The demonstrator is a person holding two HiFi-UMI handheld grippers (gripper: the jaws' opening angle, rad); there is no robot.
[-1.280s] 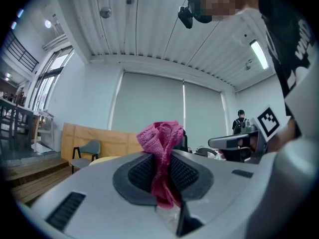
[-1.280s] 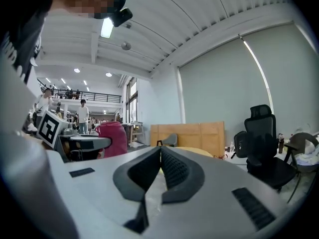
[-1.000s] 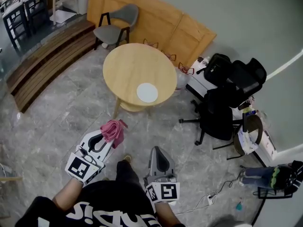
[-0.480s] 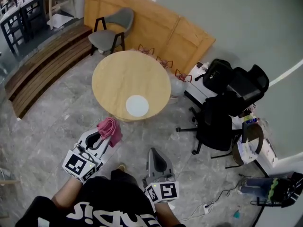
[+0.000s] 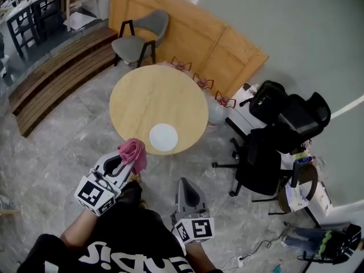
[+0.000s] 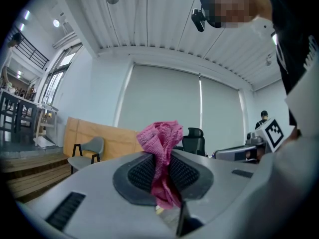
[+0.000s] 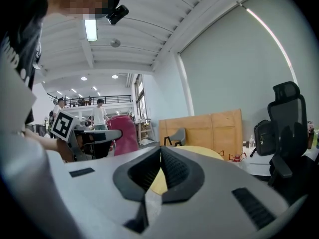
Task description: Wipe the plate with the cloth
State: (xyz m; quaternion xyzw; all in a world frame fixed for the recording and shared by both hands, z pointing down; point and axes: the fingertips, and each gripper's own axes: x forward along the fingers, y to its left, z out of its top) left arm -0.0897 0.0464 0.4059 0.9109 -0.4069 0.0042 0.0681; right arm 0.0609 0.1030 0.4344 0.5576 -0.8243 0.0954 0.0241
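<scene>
At the far left run low wooden steps [image 5: 54, 75], and beside them stands one grey chair [image 5: 141, 34] with dark legs, in front of a wall of light wooden panels [image 5: 193, 36]. Lower down, the left gripper [image 5: 126, 165] reaches forward from the person's left hand, its jaws clamped on the one pink cloth [image 5: 132, 153]. In the left gripper view the left gripper [image 6: 160, 156] has its ribbed pads pressed against the cloth [image 6: 160, 138] from both sides, and the fabric bunches up above them and hangs in a fold below. One round wooden table [image 5: 153, 95] fills the middle of the head view, and one white plate [image 5: 164, 137] lies flat on it close to the near rim. The cloth shows by that same rim, just left of the plate and apart from it. To the right of the left gripper, and further back toward the person, is the right gripper [image 5: 187, 183], which is well short of the table. The right gripper view shows the right gripper [image 7: 159, 158] with its jaws closed together and nothing between them, while the yellow tabletop [image 7: 199, 151] lies beyond. At the right two black office chairs [image 5: 264, 158] stand close together, with one black bag [image 5: 267, 98] behind them.
</scene>
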